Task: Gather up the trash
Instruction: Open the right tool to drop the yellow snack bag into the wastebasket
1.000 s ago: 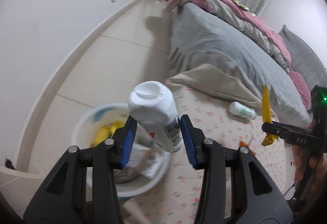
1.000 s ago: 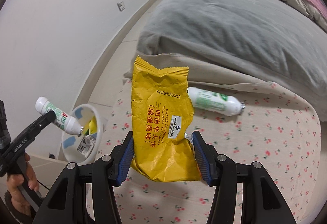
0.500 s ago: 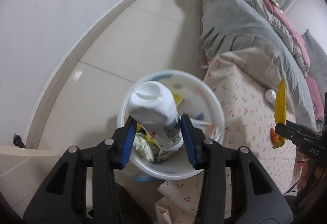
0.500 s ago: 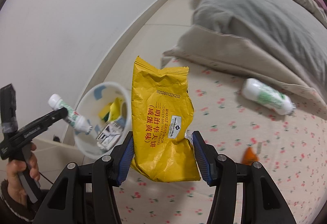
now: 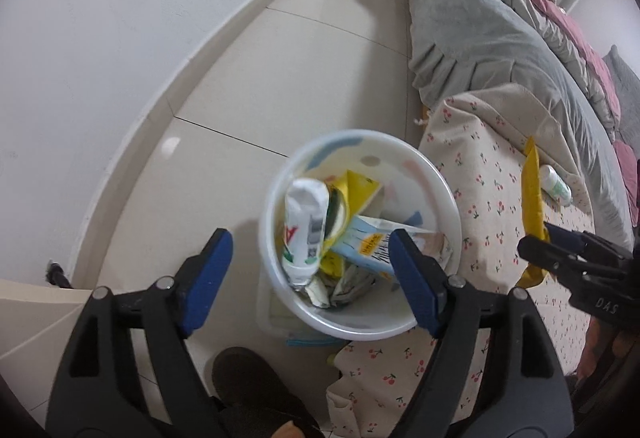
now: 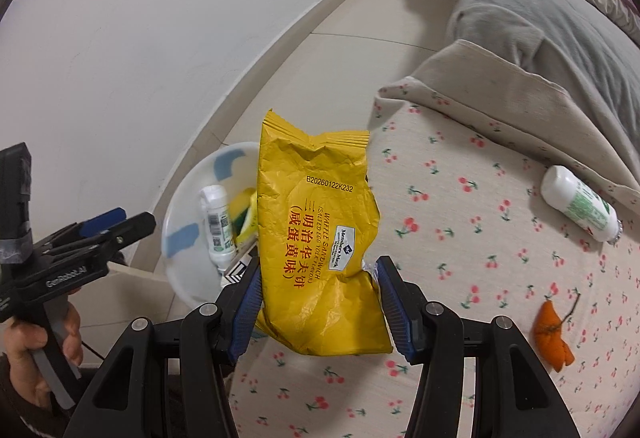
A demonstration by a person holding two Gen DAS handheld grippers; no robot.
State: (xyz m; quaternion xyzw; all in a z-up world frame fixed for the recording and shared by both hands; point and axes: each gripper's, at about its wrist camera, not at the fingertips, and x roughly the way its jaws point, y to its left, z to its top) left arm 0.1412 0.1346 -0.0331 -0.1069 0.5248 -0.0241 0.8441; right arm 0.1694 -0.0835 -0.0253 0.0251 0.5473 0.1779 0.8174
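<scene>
My left gripper (image 5: 310, 274) is open and empty, right above the white trash bin (image 5: 451, 198) on the floor. A white bottle (image 5: 302, 228) lies in the bin among cartons and wrappers; it also shows in the right wrist view (image 6: 216, 226). My right gripper (image 6: 320, 302) is shut on a yellow snack bag (image 6: 320, 238) and holds it upright above the bed's edge, beside the bin (image 6: 180, 234). The bag (image 5: 532, 194) also shows edge-on in the left wrist view. A second white bottle (image 6: 580, 208) and an orange peel (image 6: 552, 334) lie on the cherry-print sheet (image 6: 480, 238).
The bin stands on beige floor tiles (image 5: 280, 78) between the white wall (image 5: 100, 38) and the bed. A grey blanket (image 5: 500, 50) and pink bedding cover the far bed. A dark slipper (image 5: 248, 382) is on the floor below the left gripper.
My left gripper moved over the bin and opened; the white bottle dropped out of it into the bin. My right gripper carried the yellow bag leftward toward the bin.
</scene>
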